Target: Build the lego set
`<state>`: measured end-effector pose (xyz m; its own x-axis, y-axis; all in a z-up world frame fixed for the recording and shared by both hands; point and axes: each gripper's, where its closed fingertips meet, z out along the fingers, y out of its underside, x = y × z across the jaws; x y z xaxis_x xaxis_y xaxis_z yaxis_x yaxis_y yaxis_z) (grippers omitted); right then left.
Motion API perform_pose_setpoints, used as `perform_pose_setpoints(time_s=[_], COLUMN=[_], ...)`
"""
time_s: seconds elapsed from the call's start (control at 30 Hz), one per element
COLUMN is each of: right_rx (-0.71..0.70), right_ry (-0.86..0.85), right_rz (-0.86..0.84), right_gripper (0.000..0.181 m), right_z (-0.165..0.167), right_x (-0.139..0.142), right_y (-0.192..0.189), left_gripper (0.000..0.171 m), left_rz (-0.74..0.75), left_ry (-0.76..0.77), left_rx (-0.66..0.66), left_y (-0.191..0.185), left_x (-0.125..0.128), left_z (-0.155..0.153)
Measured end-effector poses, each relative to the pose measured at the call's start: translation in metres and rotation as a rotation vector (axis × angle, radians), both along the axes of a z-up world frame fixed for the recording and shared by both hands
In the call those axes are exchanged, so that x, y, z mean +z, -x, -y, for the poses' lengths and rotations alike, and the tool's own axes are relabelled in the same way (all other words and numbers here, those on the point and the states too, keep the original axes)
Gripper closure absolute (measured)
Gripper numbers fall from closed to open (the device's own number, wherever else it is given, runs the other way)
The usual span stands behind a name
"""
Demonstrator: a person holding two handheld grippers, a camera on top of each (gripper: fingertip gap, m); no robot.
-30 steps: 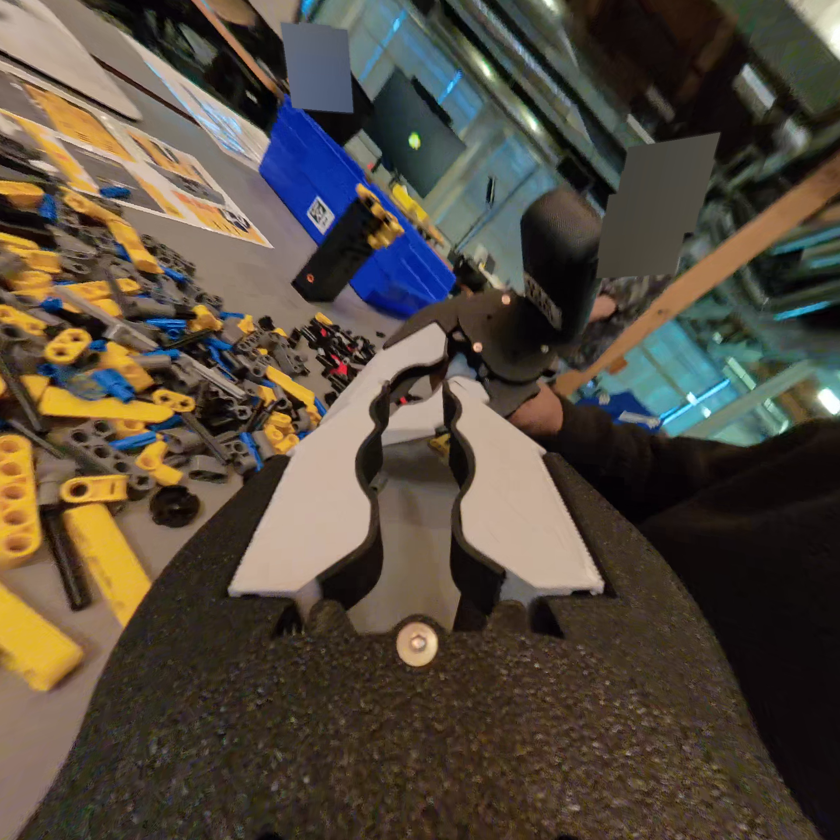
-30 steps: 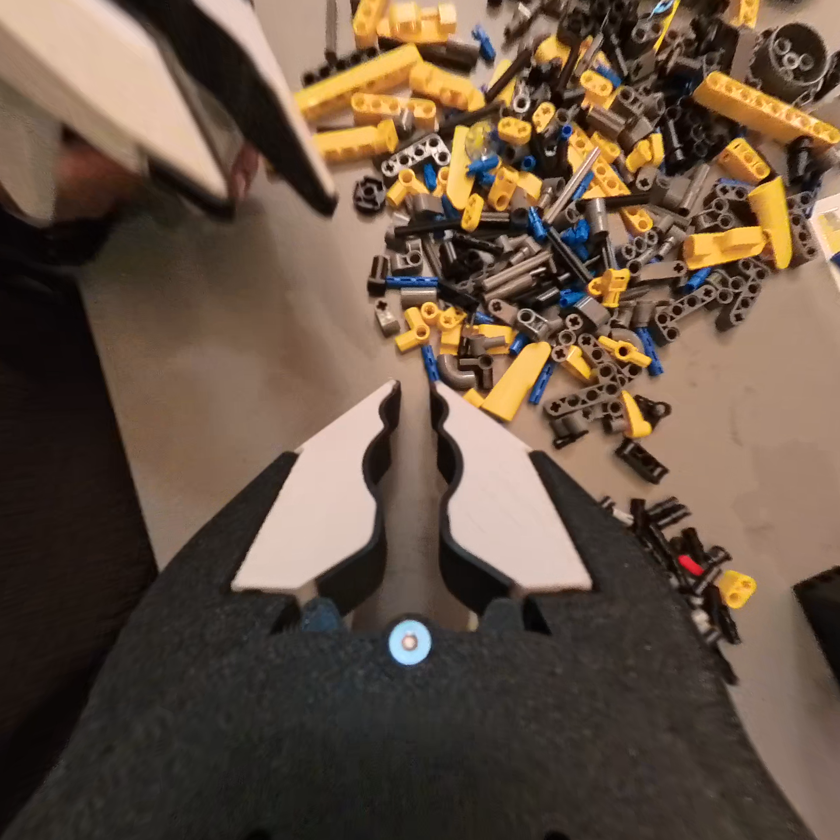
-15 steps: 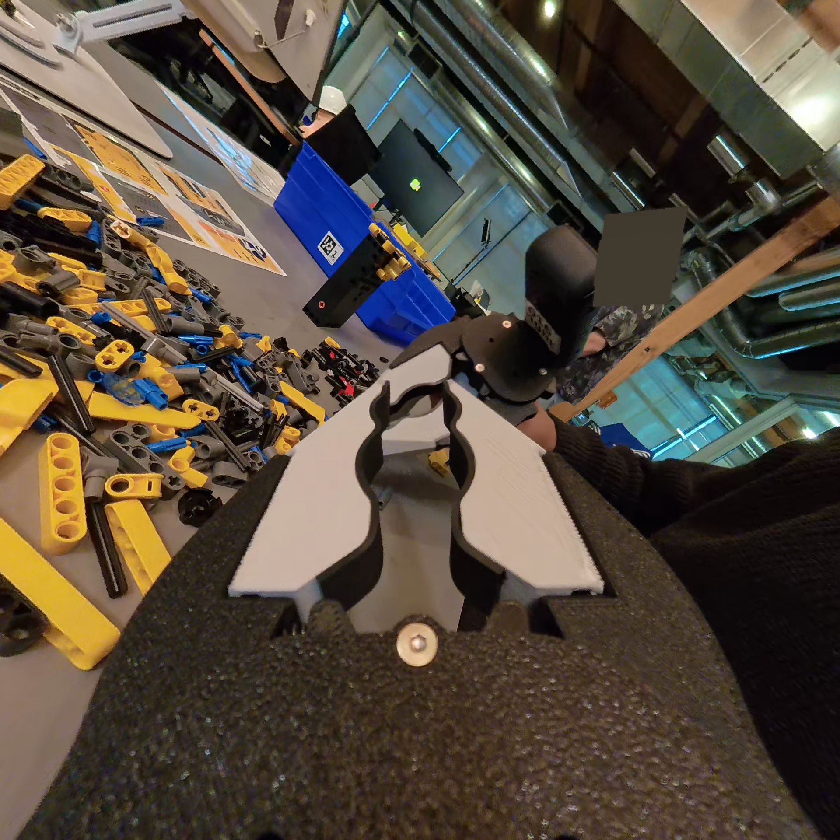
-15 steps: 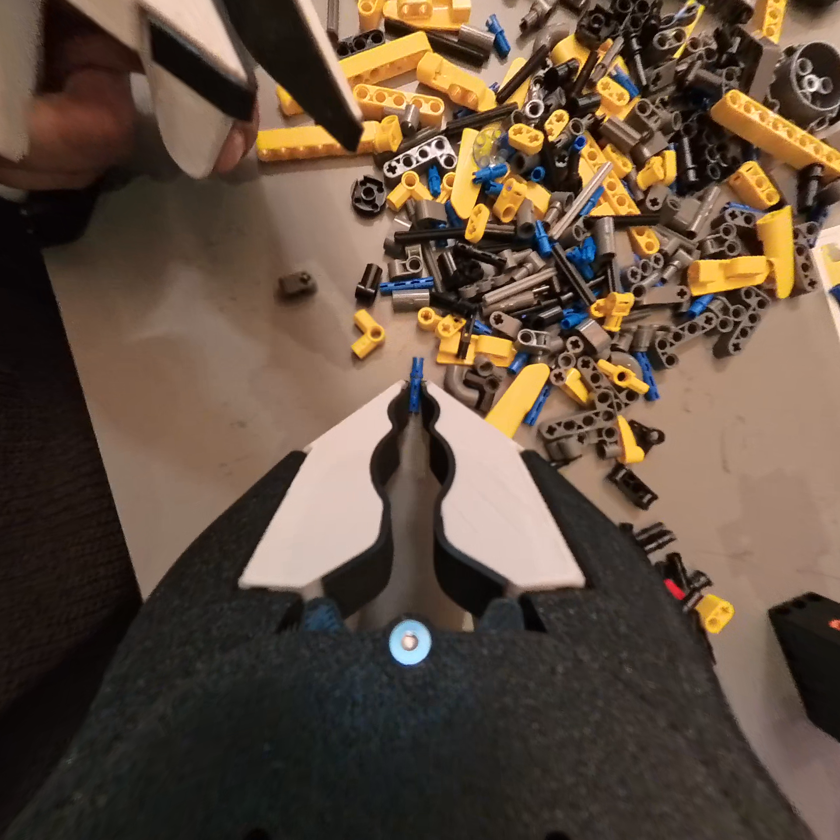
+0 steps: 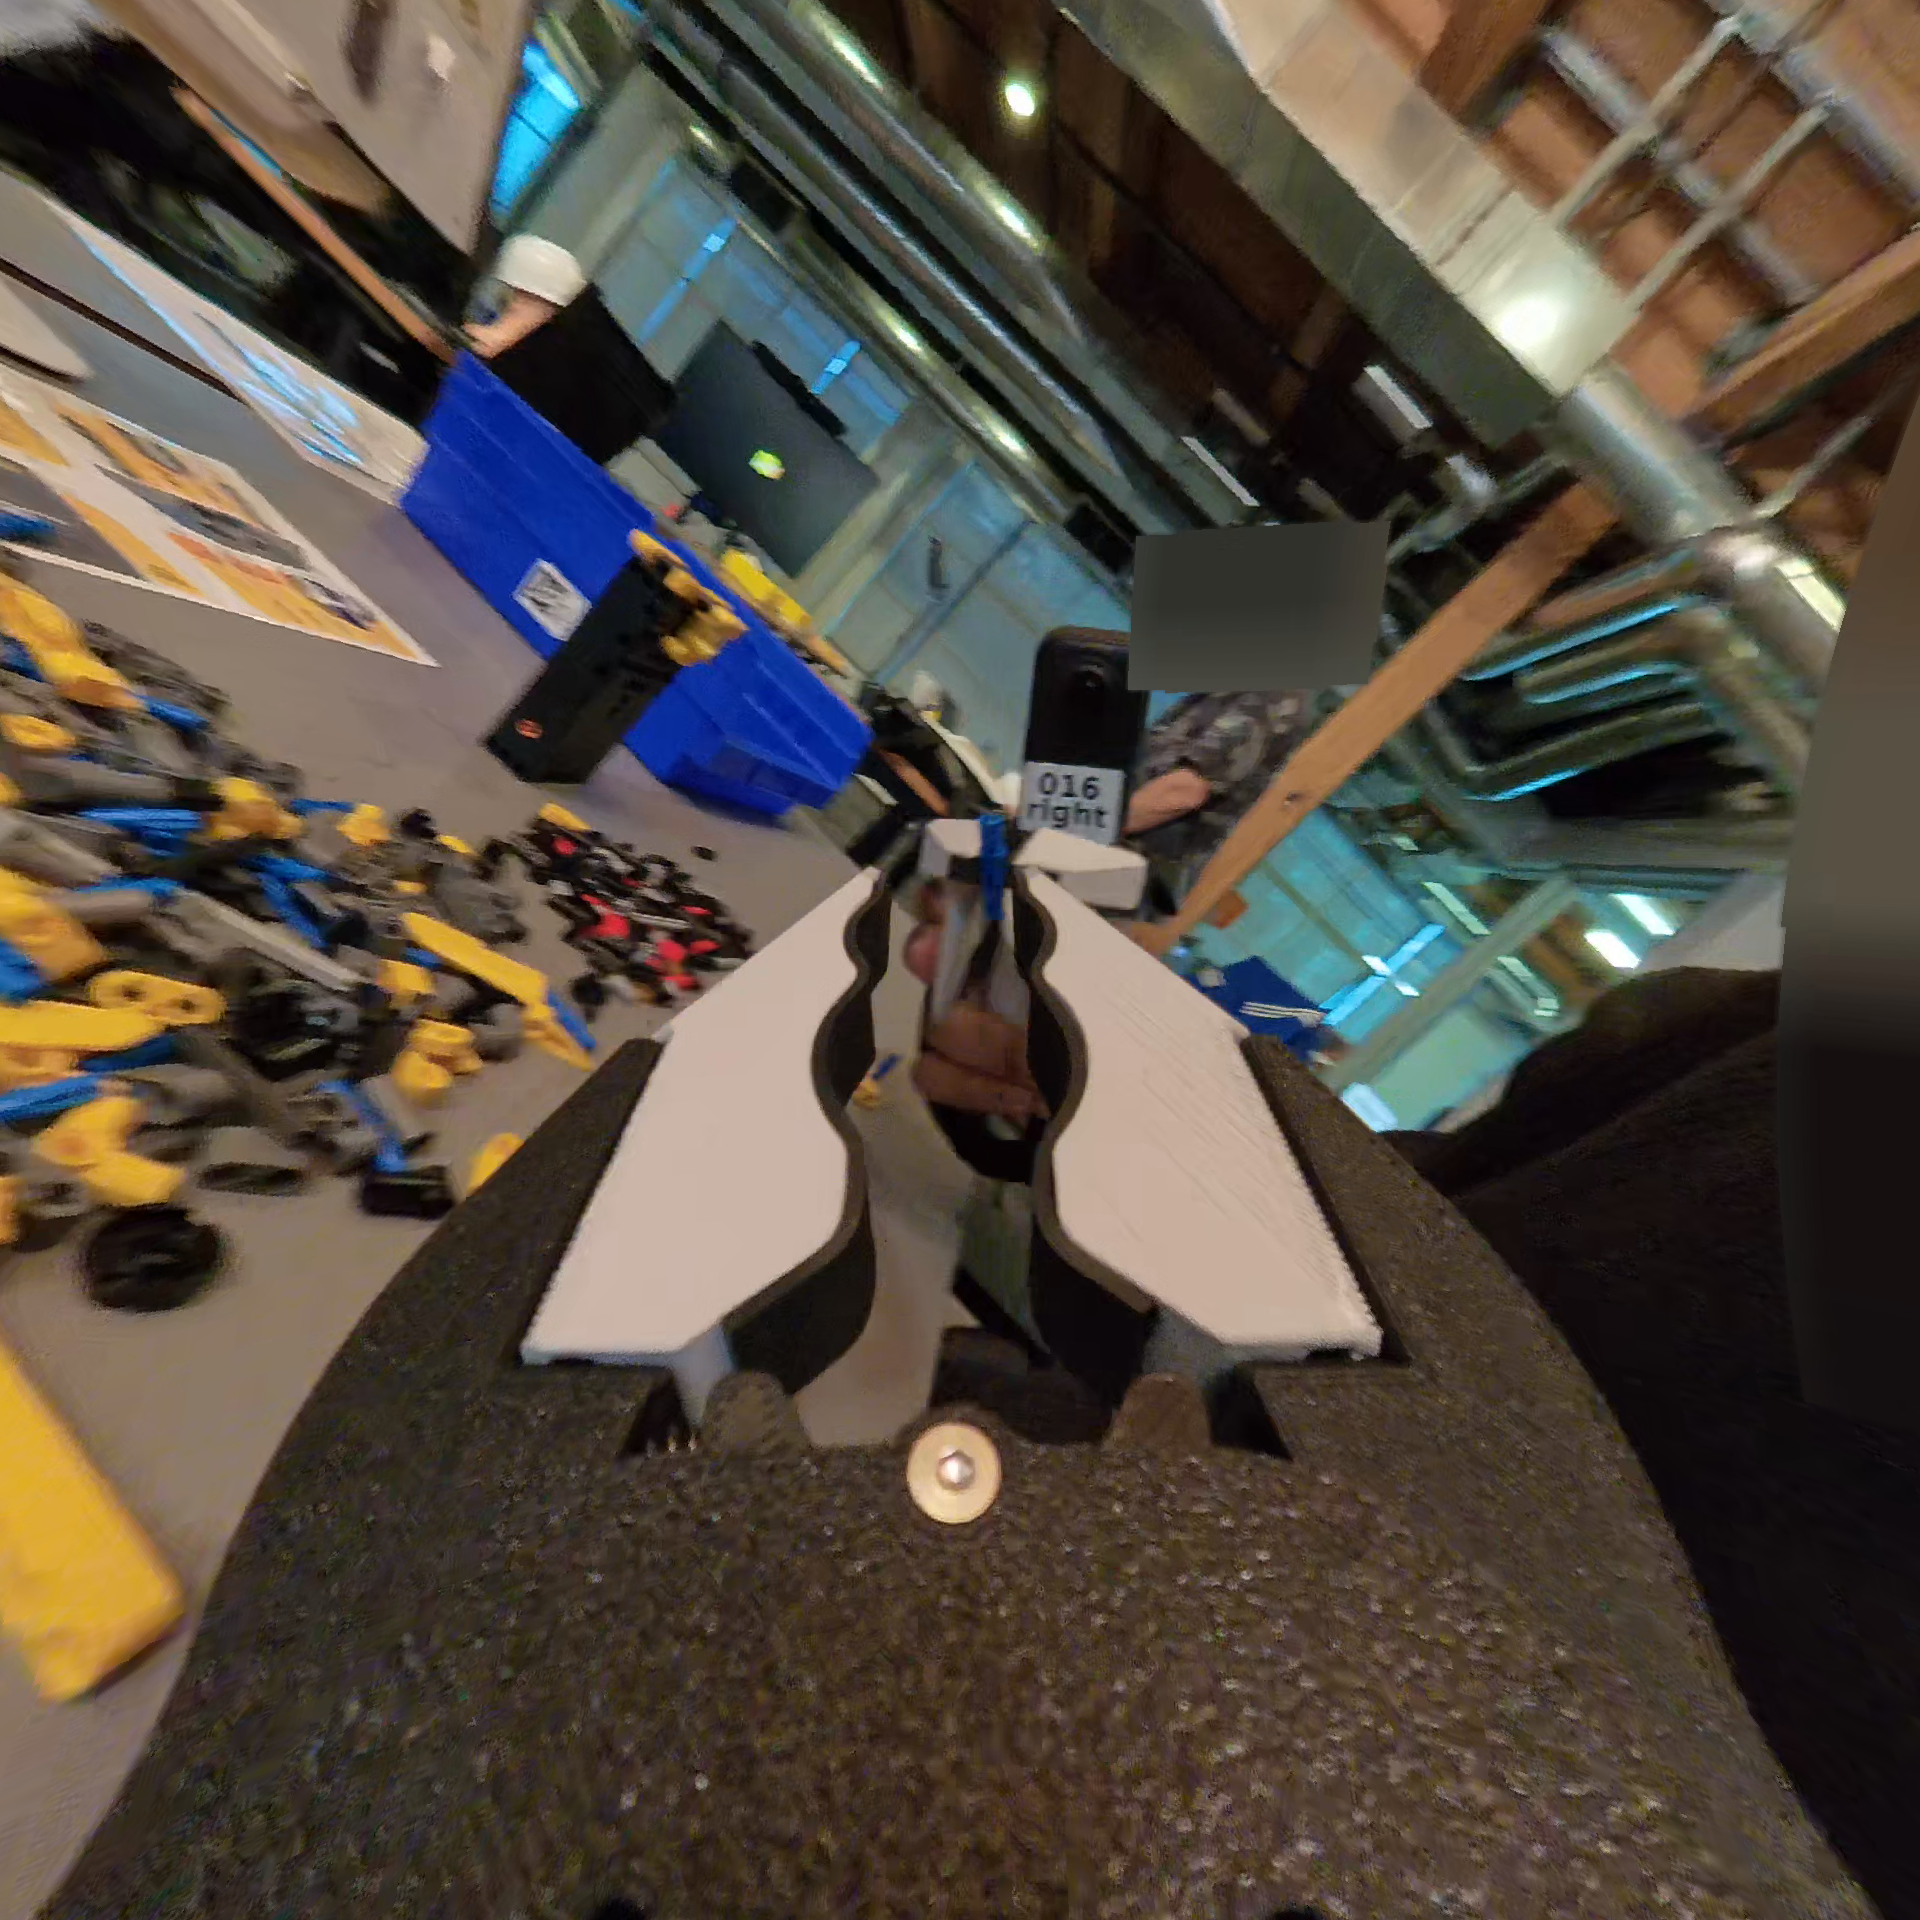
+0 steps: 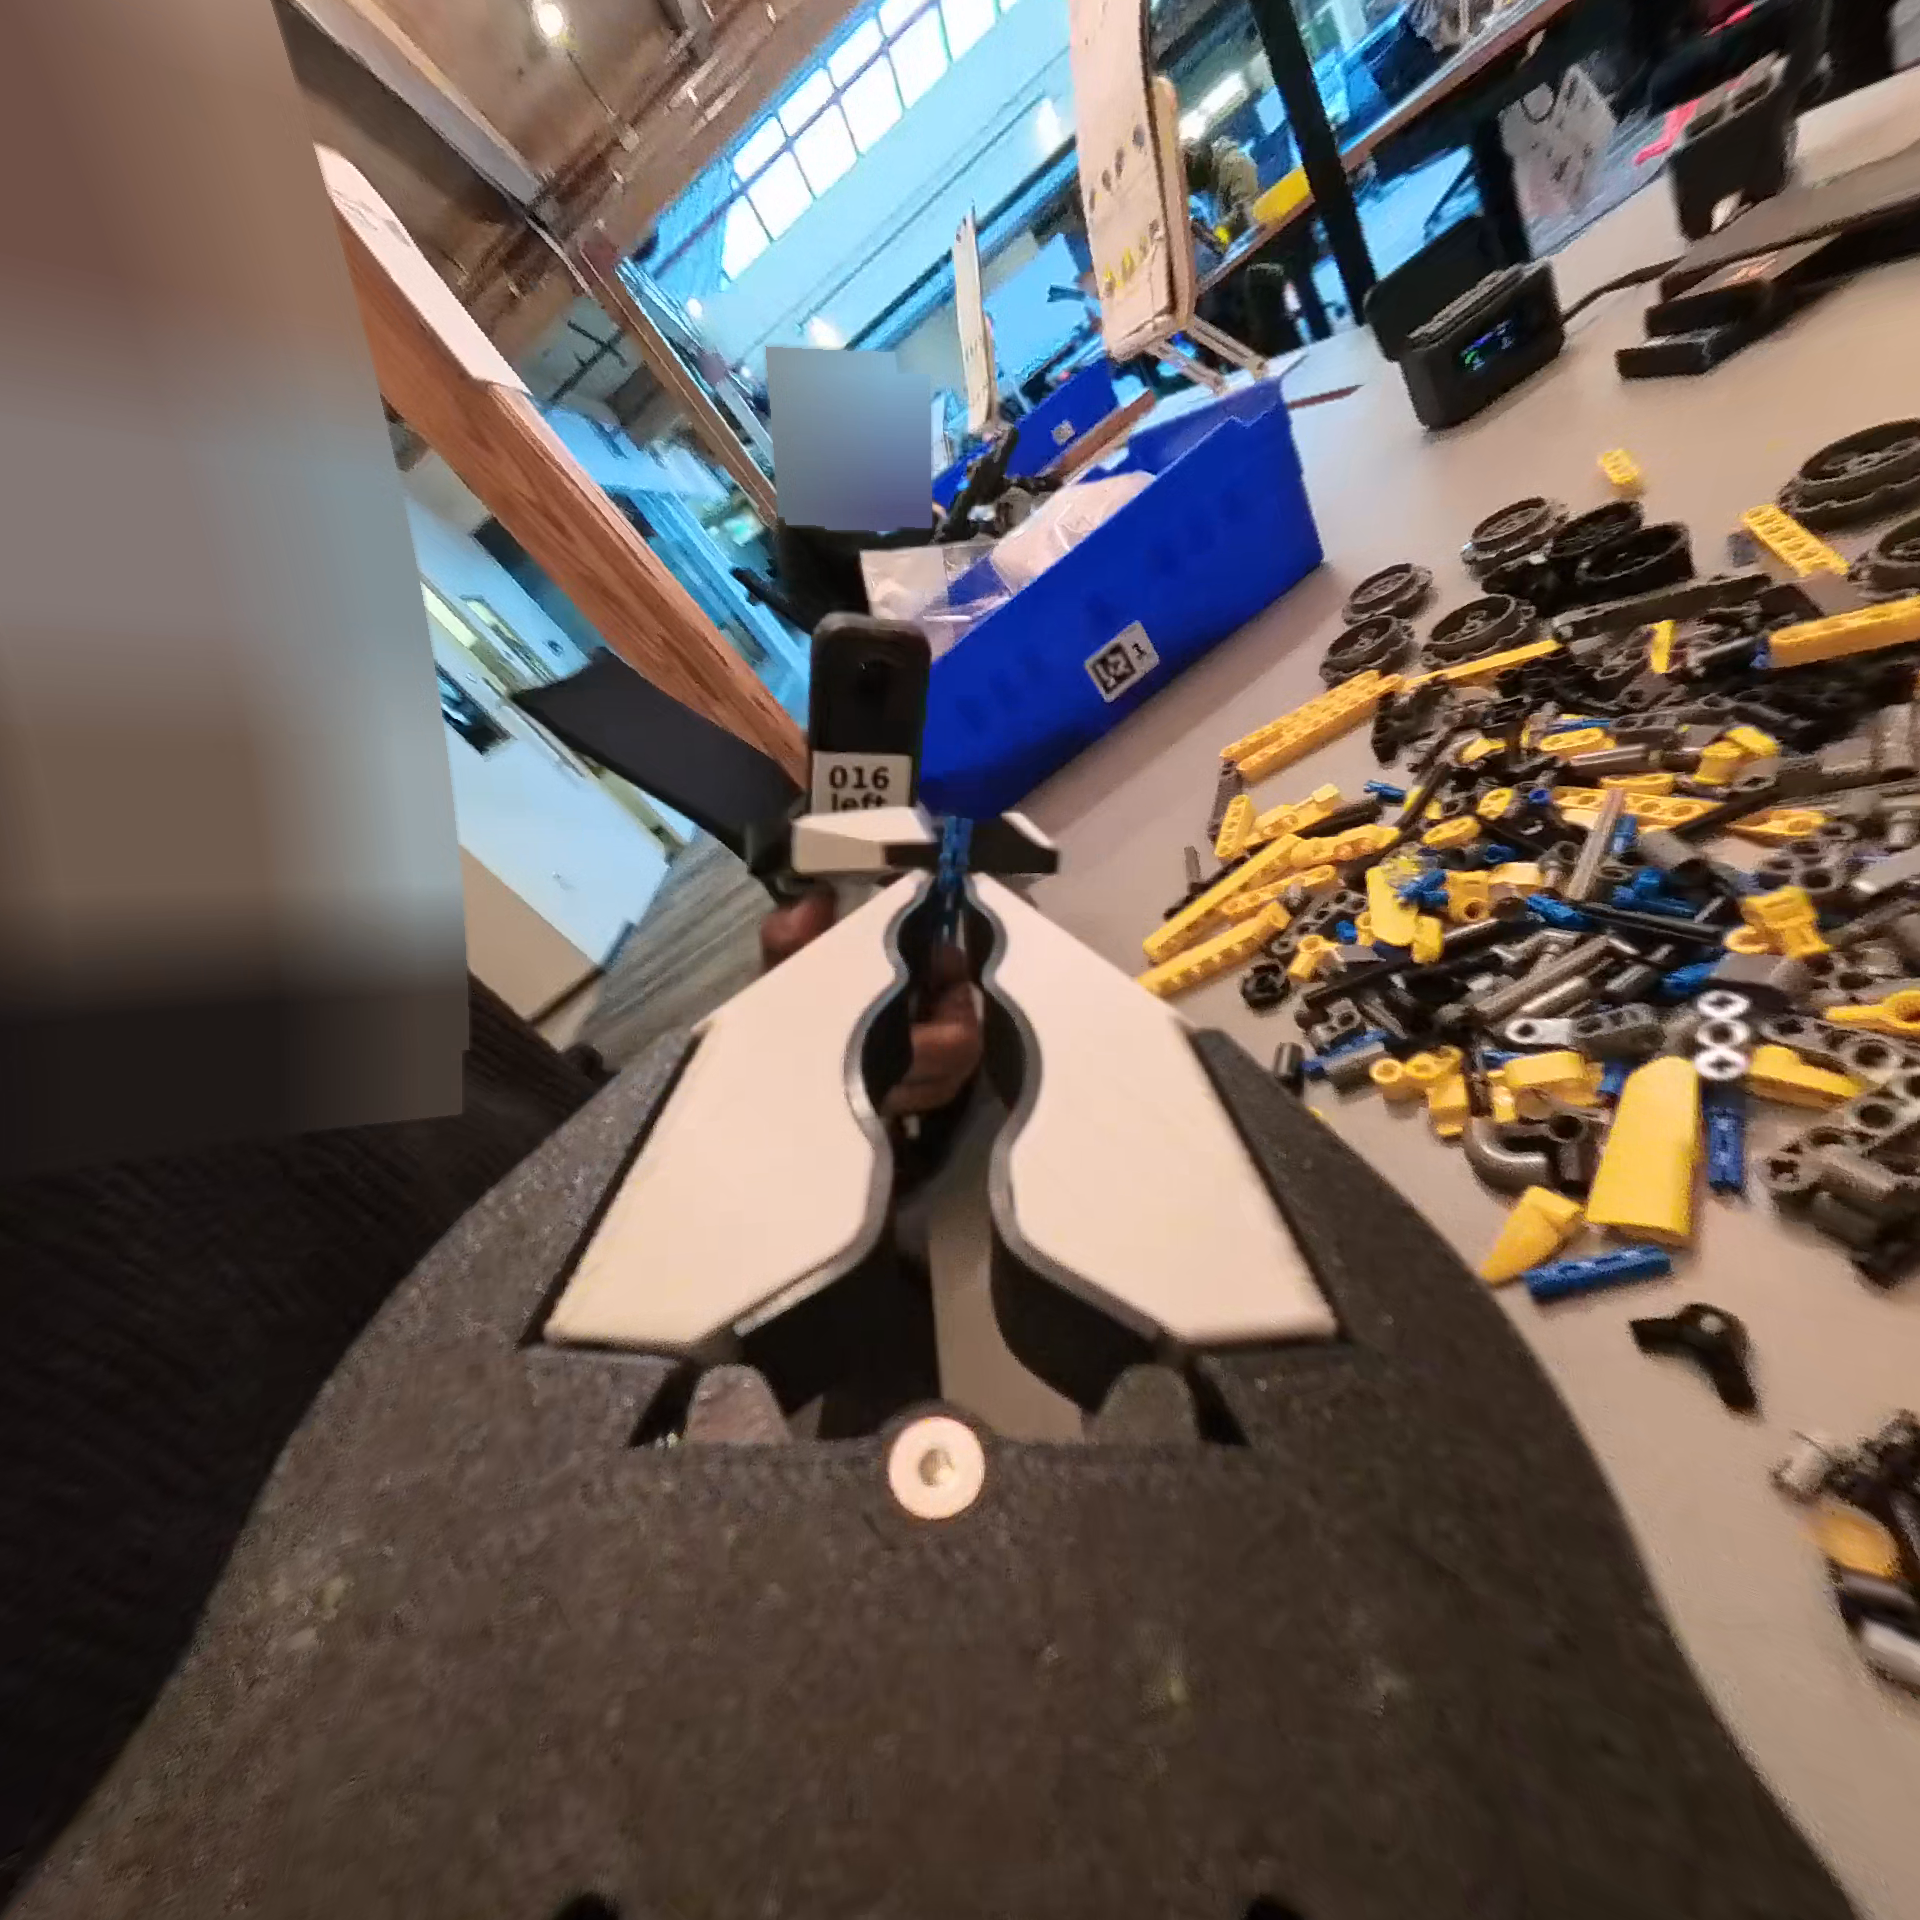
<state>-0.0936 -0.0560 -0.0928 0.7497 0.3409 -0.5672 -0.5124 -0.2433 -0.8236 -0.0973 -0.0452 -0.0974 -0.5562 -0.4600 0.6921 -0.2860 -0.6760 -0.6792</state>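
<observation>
My right gripper [image 6: 951,883] is shut on a small blue pin [image 6: 951,868] and holds it upright at its fingertips, above the grey table [image 6: 1143,904]. It faces my left gripper [image 6: 951,844], tip to tip. In the left wrist view my left gripper [image 5: 951,883] is open and empty. The blue pin [image 5: 992,868] stands just beyond its tips, close to its right finger, held by the right gripper [image 5: 994,844]. Whether the left fingers touch the pin I cannot tell. A hand [image 5: 977,1049] on the right gripper's handle shows through the gap.
A wide pile of yellow, black, blue and grey building parts [image 6: 1621,935] covers the table, also in the left wrist view [image 5: 208,987]. Black wheels [image 6: 1558,561] lie farther back. A blue bin [image 6: 1122,613] and a black block with yellow parts [image 5: 613,675] stand behind. Printed sheets [image 5: 166,530] lie at the far left. My left and right fingertips are right by each other.
The right gripper closed on a blue pin at the pile's edge, lifted it and swung up to face the left gripper. The left gripper stayed open and tilted slightly upward.
</observation>
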Motion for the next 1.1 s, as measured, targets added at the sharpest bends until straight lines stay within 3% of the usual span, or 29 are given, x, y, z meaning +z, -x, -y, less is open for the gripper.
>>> perform_pose_setpoints(time_s=[0.1, 0.2, 0.33, 0.5, 0.7, 0.9, 1.1], right_rx=[-0.001, 0.005, 0.019, 0.012, 0.001, 0.043, 0.09], right_ry=[-0.052, -0.13, -0.121, -0.144, -0.111, -0.056, 0.044], right_rz=[0.091, 0.061, 0.035, -0.018, 0.046, 0.083, 0.064], right_gripper=[0.177, 0.177, 0.177, 0.177, 0.177, 0.176, 0.167], right_z=[0.004, 0.005, -0.002, 0.0, 0.009, 0.019, 0.031], right_x=[0.007, 0.023, 0.016, 0.016, 0.01, 0.003, -0.001], right_y=[0.009, 0.017, 0.026, 0.025, 0.022, 0.019, 0.014], left_gripper=[0.148, 0.148, 0.149, 0.16, 0.164, 0.168, 0.168], left_rz=[-0.005, 0.009, 0.059, 0.066, 0.049, 0.041, 0.098], left_ry=[0.057, 0.135, 0.275, 0.245, 0.213, 0.093, -0.252], left_rx=[-0.095, -0.182, -0.261, -0.231, -0.237, -0.213, -0.084], left_y=[0.005, 0.011, 0.021, 0.02, 0.019, 0.017, 0.016], left_x=[0.001, 0.007, 0.022, 0.02, 0.015, 0.007, -0.002], left_z=[0.016, 0.029, 0.033, 0.03, 0.032, 0.039, 0.045])
